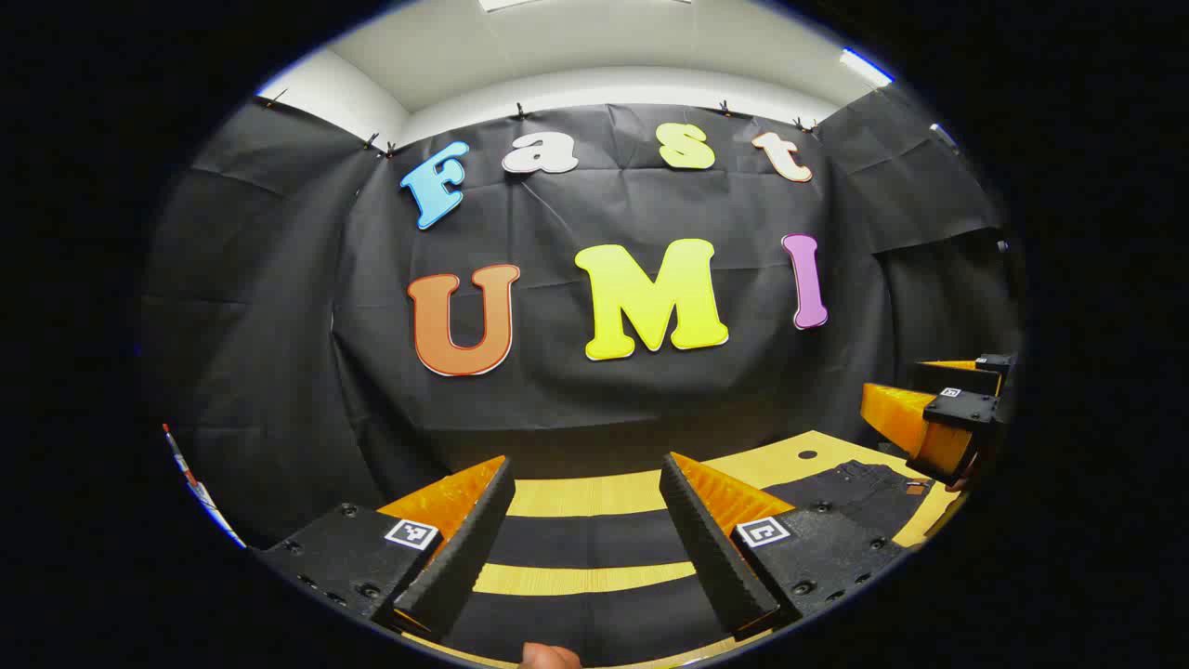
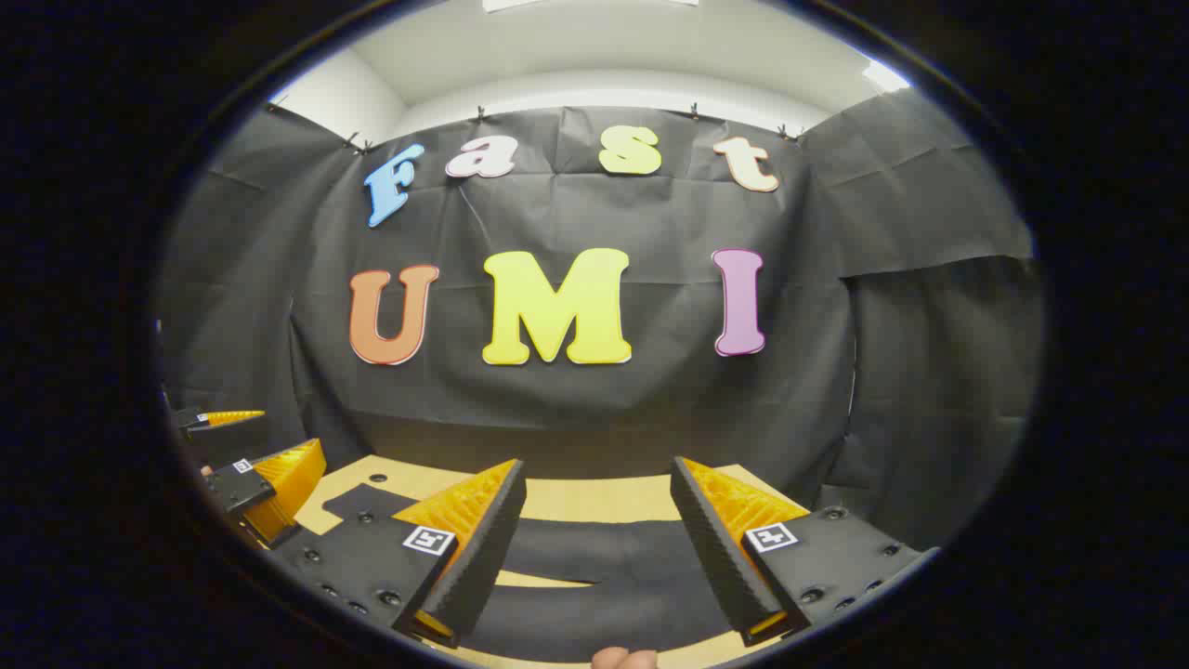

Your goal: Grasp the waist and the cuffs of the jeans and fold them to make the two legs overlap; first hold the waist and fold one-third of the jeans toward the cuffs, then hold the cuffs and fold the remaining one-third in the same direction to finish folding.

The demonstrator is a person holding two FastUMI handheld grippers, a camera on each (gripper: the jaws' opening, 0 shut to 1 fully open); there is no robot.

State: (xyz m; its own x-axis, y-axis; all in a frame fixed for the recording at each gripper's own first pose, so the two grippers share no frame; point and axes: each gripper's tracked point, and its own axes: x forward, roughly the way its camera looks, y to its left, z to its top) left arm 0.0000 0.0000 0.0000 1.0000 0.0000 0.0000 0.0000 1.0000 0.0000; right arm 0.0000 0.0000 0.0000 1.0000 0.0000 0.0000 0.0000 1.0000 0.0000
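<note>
Nearest to us, at the bottom of the left gripper view, our left gripper [image 1: 587,520] hangs with its fingers spread wide and nothing between them, and through the gap we see two dark bands of the jeans [image 1: 594,537] lying flat across the table [image 1: 594,494], which reads to us as the two legs side by side and not yet overlapped. Further right in that view, at lower right, the dark cloth runs to what seems to be the waist, with seams and a small tan patch, and at the right edge the other gripper shows above that end. In the right gripper view, our right gripper [image 2: 599,520] is likewise spread open and empty at the bottom of the frame, with dark denim curving across between its fingers, while the left gripper sits at the far left edge. We judge both are held apart and low over the cloth so that each can come down on its own end, waist and cuffs, for the first fold. Pale wood with a small round hole makes up the table, and black cloth walls close the booth under a white ceiling [image 1: 604,46].
</note>
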